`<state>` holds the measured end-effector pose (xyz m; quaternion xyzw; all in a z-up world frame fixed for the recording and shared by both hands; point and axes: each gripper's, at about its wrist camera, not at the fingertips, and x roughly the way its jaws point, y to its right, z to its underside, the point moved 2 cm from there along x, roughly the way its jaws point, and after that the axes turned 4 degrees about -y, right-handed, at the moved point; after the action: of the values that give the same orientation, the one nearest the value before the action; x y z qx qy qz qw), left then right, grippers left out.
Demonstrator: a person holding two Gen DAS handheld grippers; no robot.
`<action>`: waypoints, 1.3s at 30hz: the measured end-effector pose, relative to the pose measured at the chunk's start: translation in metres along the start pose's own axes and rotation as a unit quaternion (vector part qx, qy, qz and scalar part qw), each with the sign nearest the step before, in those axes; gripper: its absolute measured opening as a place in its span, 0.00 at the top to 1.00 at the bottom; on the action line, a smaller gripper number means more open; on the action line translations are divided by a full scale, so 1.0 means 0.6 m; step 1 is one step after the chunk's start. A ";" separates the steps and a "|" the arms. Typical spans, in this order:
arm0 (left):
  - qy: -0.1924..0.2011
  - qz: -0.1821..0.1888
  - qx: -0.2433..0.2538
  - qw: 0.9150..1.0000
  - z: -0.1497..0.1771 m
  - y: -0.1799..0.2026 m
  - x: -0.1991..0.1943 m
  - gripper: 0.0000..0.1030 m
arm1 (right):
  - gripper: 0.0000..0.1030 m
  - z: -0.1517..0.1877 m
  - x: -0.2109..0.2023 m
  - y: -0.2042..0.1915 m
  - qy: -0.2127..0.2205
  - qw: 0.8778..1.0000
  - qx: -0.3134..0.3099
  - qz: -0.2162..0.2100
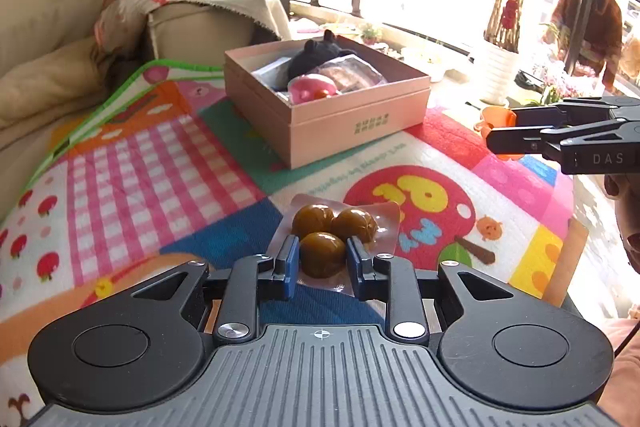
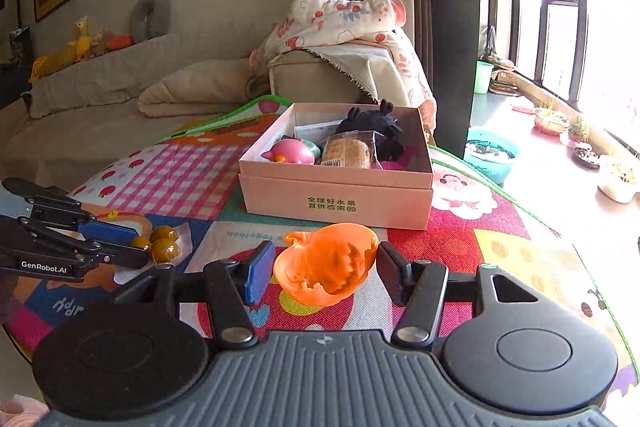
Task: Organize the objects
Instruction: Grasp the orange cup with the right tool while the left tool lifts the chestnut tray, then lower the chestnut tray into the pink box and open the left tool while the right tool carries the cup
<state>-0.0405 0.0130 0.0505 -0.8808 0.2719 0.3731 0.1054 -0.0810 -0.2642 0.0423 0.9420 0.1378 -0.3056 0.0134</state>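
Brown glossy balls sealed in a clear packet (image 1: 328, 239) lie near on the play mat (image 1: 160, 163), the left gripper (image 1: 322, 263) pinching the nearest ball through slippery, yielding film, with the pink box (image 1: 340, 123) of toys just beyond. Seen from the right wrist, the right gripper (image 2: 326, 269) stands spread around a light, stiff orange plastic pumpkin bowl (image 2: 326, 263), untouched; its rim looks the safest hold, and the pink box (image 2: 340, 199) sits close behind.

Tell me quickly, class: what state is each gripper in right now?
Left gripper: closed on the packet of brown balls.
Right gripper: open, fingers either side of the orange toy bowl, not yet clamping it.
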 end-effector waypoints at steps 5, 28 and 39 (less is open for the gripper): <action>0.036 -0.036 0.042 0.998 -0.094 0.022 -0.014 0.72 | 0.46 0.010 -0.015 0.019 0.025 0.999 0.021 -0.016; 0.108 -0.016 -0.144 0.984 -0.228 -0.034 0.139 0.74 | 0.46 0.058 0.017 0.087 -0.012 0.996 0.087 0.009; 0.037 0.017 -0.167 0.985 -0.026 -0.007 0.093 0.75 | 0.46 -0.040 0.040 0.083 -0.005 0.997 0.073 -0.007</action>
<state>0.0035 -0.0120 0.0216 -0.8947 0.2243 0.3816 -0.0593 -0.0355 -0.3035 0.0451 0.9379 0.1216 -0.3200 -0.0563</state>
